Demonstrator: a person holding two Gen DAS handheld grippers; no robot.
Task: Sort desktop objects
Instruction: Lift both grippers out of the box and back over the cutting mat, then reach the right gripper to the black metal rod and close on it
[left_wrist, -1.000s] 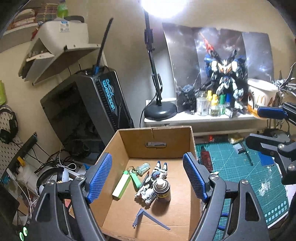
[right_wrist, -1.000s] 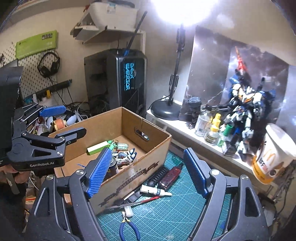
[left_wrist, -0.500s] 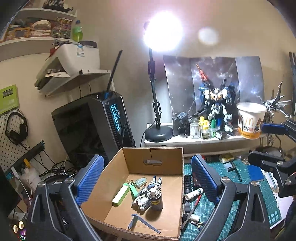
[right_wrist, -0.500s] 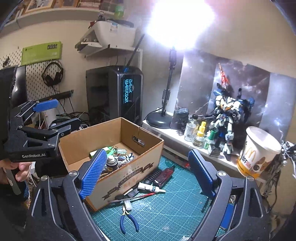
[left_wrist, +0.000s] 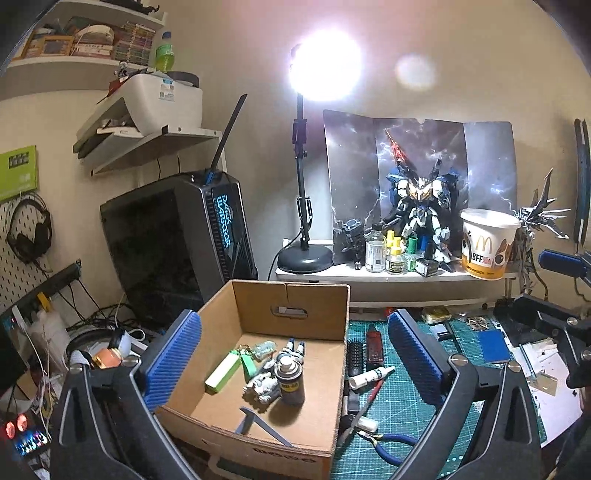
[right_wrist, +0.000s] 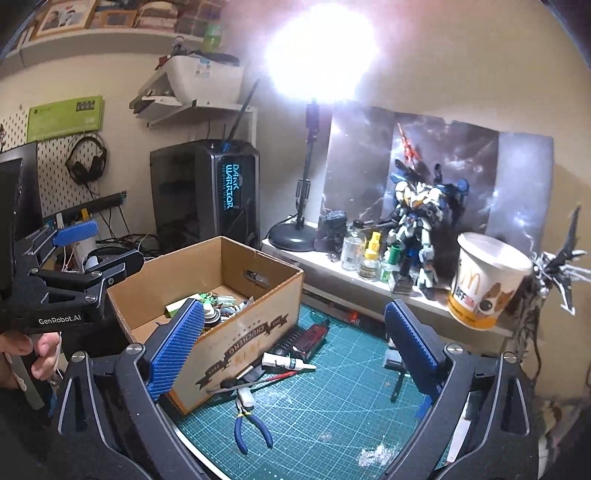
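An open cardboard box (left_wrist: 310, 306) stands on the desk and holds a spray can (left_wrist: 291, 378), a green bar (left_wrist: 222, 376), a white robot figure (left_wrist: 264, 386) and a grey bracket (left_wrist: 258, 426). My left gripper (left_wrist: 295, 354) is open and empty, held back above the box. My right gripper (right_wrist: 293, 341) is open and empty above the green cutting mat (right_wrist: 332, 417). On the mat beside the box (right_wrist: 236, 332) lie blue-handled pliers (right_wrist: 251, 424), a white glue tube (right_wrist: 288, 363) and a red-black tool (right_wrist: 314, 334).
A shelf at the back carries a lamp base (left_wrist: 304, 258), small bottles (left_wrist: 391, 254), a robot model (left_wrist: 421, 214) and a paper bucket (left_wrist: 485, 243). A black PC tower (left_wrist: 177, 243) stands at the left. Cables and clutter lie left of the box.
Both grippers have pulled back and risen away from the box, so more of the desk and wall shows. Both stay open and empty. The box contents have not moved.
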